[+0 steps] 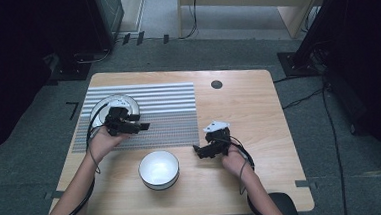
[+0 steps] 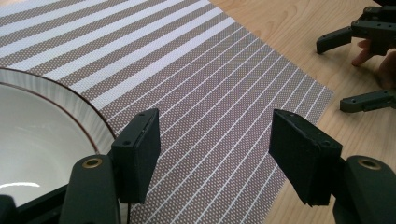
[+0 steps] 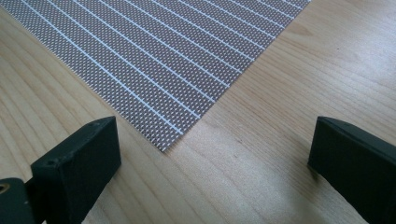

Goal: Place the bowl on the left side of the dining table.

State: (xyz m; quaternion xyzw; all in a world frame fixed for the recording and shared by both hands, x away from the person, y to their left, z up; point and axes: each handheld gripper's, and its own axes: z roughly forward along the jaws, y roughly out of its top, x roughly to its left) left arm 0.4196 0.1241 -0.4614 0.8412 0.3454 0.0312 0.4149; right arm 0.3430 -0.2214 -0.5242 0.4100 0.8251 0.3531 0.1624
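Holding my left claw (image 1: 144, 126) wide beside the plate (image 2: 56, 95) on the mat (image 1: 168, 109), my right claw (image 3: 212, 154) wide at its corner, I risked dragging the mat and plate.

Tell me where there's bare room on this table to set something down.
Free: the wood right of the striped placemat, out to the table's right edge, and the placemat's middle and right part. Crowded: the plate under the left gripper, and the near edge around the white bowl and right gripper.
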